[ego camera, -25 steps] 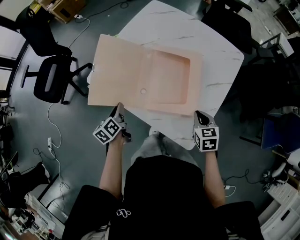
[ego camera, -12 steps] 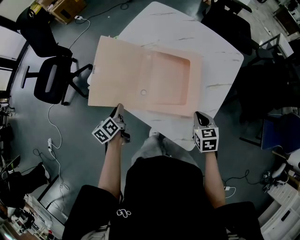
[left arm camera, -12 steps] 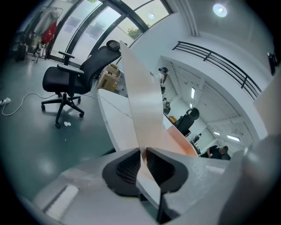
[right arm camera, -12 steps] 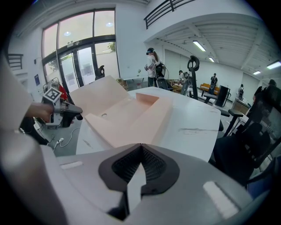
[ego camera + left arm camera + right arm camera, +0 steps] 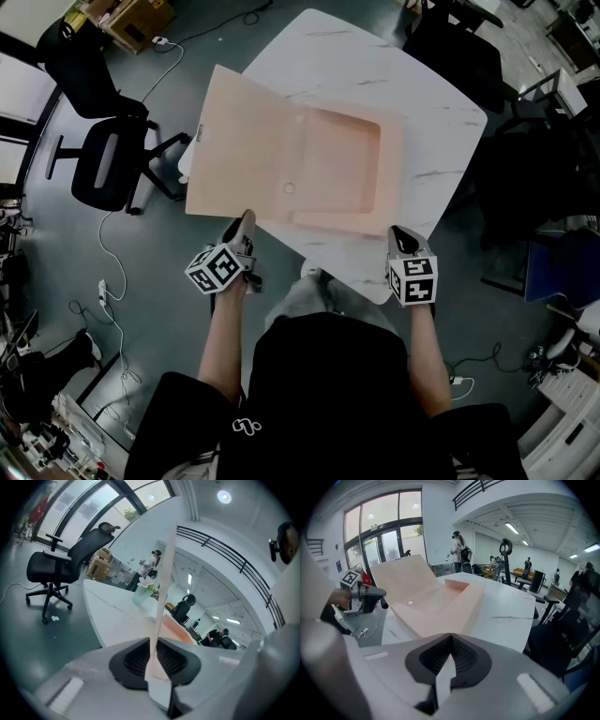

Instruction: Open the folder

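A peach folder (image 5: 309, 169) lies open on the white table (image 5: 422, 103). Its cover (image 5: 244, 155) reaches out past the table's left edge and is raised off level. My left gripper (image 5: 246, 219) is shut on the near edge of that cover. In the left gripper view the cover (image 5: 165, 559) runs edge-on as a thin peach strip out of the left gripper (image 5: 153, 660). My right gripper (image 5: 399, 231) is shut with nothing in it, just short of the folder's near right corner. The right gripper (image 5: 450, 638) looks across the folder (image 5: 440, 602).
Two black office chairs (image 5: 108, 164) stand on the grey floor left of the table, another (image 5: 450, 42) at its far side. A cardboard box (image 5: 136, 14) and cables (image 5: 108, 281) lie on the floor. People stand far off in the hall (image 5: 459, 550).
My left gripper has risen a little with the cover in it, and the cover's far left edge has swung up and inward. The right gripper has stayed where it was.
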`<state>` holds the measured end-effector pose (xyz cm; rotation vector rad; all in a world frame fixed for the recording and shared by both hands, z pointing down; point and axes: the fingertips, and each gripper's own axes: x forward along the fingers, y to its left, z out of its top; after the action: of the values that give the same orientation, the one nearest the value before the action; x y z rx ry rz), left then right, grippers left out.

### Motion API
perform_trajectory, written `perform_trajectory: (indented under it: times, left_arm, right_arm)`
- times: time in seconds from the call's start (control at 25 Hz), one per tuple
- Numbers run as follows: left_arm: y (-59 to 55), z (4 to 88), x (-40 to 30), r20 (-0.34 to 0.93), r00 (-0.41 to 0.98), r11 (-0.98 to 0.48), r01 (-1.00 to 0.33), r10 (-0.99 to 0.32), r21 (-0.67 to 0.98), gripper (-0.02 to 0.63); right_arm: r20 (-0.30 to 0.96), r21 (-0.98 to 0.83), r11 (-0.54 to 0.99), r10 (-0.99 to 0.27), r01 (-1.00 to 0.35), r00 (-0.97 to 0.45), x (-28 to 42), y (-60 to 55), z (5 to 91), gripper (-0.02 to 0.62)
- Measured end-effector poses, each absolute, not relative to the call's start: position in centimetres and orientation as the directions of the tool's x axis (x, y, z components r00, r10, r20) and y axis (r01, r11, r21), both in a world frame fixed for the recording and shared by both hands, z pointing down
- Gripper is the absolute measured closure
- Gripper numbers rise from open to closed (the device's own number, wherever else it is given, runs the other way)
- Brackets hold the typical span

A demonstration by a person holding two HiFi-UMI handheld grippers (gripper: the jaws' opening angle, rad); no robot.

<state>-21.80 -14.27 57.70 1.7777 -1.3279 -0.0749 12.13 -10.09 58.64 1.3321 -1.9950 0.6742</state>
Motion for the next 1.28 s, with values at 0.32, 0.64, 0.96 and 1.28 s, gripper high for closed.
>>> perform_trajectory:
  times: [0.32, 0.64, 0.96, 1.28]
  left_arm:
    - [-14.3, 56.6, -20.1, 0.413, 0.468, -0.09, -0.739, -0.781, 0.667, 0.563]
    - [-13.9, 56.0, -19.4, 0.402, 0.499, -0.131, -0.736, -0.768, 0.664, 0.512]
    - [-13.0, 55.1, -18.6, 0.365, 0.539, -0.172, -0.708, -0.759, 0.685, 0.477]
    - [-12.1, 54.4, -17.6, 0.348, 0.601, -0.234, -0.682, -0.72, 0.693, 0.477]
  right_arm:
    - [0.741, -0.07, 0.353, -0.608, -0.933, -0.285, 12.1, -10.1, 58.6, 0.595]
    - [0.736, -0.08, 0.35, -0.611, -0.933, -0.292, 12.1, -10.1, 58.7, 0.594]
    - [0.73, -0.096, 0.344, -0.614, -0.934, -0.301, 12.2, -10.2, 58.6, 0.594]
    - [0.721, -0.126, 0.326, -0.618, -0.937, -0.312, 12.0, -10.2, 58.2, 0.595]
